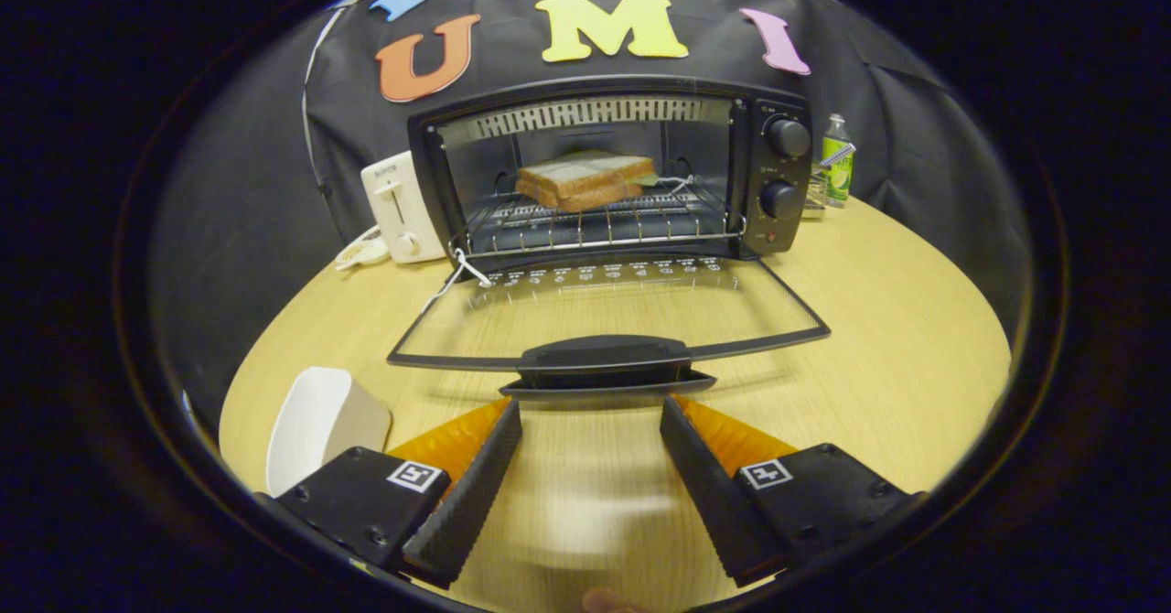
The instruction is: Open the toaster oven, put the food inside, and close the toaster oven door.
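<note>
A round, pale wood-grain counter (pixel 869 338) sits in front of you, closed in behind by black cloth. Take the black toaster oven with its two round knobs (pixel 613 174) as your landmark; it stands at the far side of the counter, facing you.

Its glass door with a dark frame (pixel 608 316) is folded all the way down toward you, lying roughly flat just above the counter, and that puts the door's black bar handle (pixel 604 357) at the near edge, right in front of your hand-held gripper (pixel 590 412). The gripper's fingers are spread apart with nothing between them, their tips just short of the handle and to either side of it. That placement reads as a line-up for lifting the door, though no contact is made yet.

Inside the oven, a sandwich of stacked toasted bread slices (pixel 581 178) rests on the wire rack (pixel 595 224), toward the back of the cavity. So the food looks to be in already, and closing the door appears to be what is left.

Left of the oven, close beside it, stands a white slot toaster (pixel 401 206). Right of the oven, behind its knob panel, is a small clear bottle with a green label (pixel 835 160). Well in front of the oven and to its left, near your left finger, lies a white shallow dish (pixel 320 425), and it holds nothing that you can see.
</note>
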Action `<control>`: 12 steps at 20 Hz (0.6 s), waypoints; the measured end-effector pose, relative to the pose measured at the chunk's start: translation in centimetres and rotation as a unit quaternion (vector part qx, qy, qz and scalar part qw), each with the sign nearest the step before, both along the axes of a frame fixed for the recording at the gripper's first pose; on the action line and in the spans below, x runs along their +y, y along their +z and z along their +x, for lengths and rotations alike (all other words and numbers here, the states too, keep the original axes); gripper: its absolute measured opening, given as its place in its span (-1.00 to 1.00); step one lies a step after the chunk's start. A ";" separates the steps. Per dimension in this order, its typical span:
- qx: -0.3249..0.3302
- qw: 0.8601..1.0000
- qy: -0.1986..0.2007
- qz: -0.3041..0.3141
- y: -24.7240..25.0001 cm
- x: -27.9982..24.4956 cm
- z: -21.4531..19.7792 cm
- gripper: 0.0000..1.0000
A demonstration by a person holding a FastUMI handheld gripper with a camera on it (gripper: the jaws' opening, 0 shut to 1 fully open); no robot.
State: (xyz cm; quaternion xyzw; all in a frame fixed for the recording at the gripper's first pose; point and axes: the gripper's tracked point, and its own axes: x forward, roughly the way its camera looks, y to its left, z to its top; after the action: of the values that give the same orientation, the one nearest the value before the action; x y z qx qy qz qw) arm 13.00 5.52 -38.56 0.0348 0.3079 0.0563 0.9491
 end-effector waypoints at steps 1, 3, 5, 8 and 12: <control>-0.002 1.000 -0.002 0.009 0.1 0.0 0.0 1.00; -0.007 0.999 -0.009 0.041 0.5 0.1 0.2 1.00; -0.013 0.995 -0.023 0.097 0.9 0.2 0.3 1.00; -0.017 0.989 -0.034 0.144 1.1 0.2 0.5 1.00; -0.015 0.993 -0.029 0.111 1.0 0.3 0.4 1.00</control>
State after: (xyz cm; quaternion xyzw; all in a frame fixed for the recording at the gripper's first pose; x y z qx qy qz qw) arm 13.42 5.84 -37.53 0.1483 0.2843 0.0633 0.9451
